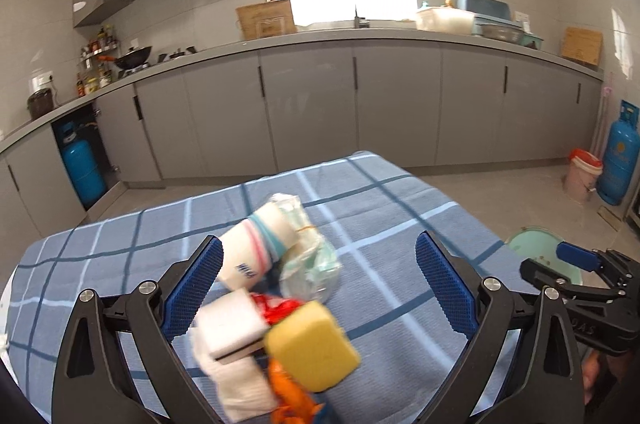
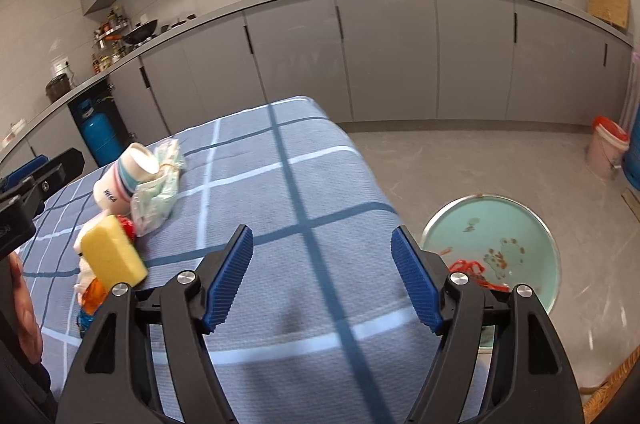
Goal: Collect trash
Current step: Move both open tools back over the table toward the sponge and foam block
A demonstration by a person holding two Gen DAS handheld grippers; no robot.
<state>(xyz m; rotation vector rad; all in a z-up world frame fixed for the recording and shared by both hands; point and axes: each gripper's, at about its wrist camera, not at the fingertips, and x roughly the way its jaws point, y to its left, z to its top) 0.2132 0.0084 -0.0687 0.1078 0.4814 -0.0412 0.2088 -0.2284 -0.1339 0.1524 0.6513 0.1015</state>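
Left wrist: my left gripper [image 1: 320,288] released over trash [image 1: 276,300] on checked cloth [image 1: 400,224]; right gripper [image 2: 322,276] released, empty; basin [image 2: 520,224] on floor [image 2: 440,160]; grey cabinets [image 1: 312,104] behind.

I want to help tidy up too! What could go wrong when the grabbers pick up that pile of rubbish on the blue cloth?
The pile is jumbled: the yellow sponge leans on the white block and red wrapper, so grabbing one could knock the others. The paper cup lies on its side and might roll away. The green bin sits on the floor past the table's edge, so a loosely held piece could miss it.
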